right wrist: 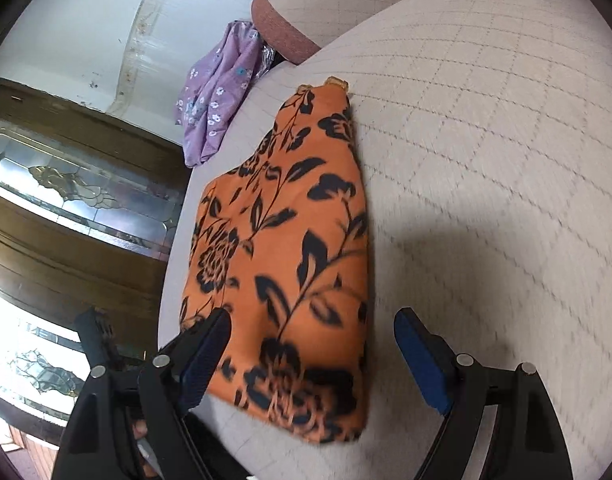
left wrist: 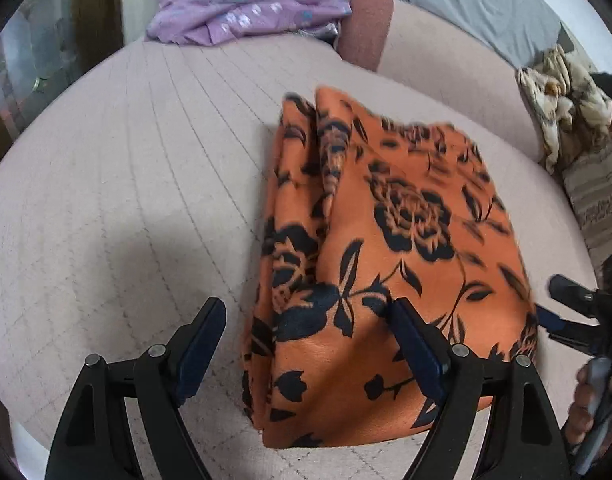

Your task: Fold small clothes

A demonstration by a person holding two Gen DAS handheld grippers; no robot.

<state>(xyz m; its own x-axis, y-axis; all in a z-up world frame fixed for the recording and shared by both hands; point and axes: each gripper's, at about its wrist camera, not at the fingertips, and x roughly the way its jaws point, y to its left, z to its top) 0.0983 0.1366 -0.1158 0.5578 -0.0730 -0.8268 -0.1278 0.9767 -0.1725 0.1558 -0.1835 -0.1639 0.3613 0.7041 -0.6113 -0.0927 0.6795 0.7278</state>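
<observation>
Orange flowered cloth [left wrist: 386,264] lying folded into a long narrow stack on the quilted bed cover [left wrist: 126,200], layered edges showing along its left side. Left gripper [left wrist: 312,344] spread wide over the near end, right finger in front of the fabric, left finger over bare cover, nothing pinched. Right gripper [right wrist: 312,354] likewise wide open in its own view, empty, straddling the near end of the cloth [right wrist: 286,260] from the other side; also visible at the right edge of the left view, just beside the cloth's edge. Purple flowered garment [left wrist: 242,4] heaped at the far end of the bed, well apart, probably waiting its turn.

Judging by the narrow shape, most likely one last fold left, near end over far end. To do it well: lower both grippers onto the two near corners, catching every layer rather than the top one alone. Close firmly before lifting. Raise both corners together and level, carry them forward in step, and lay them square on the far edge. Thin, slippery-looking fabric, so slow travel, to avoid the layers sliding apart or the stack skewing. Release only once flat.
</observation>
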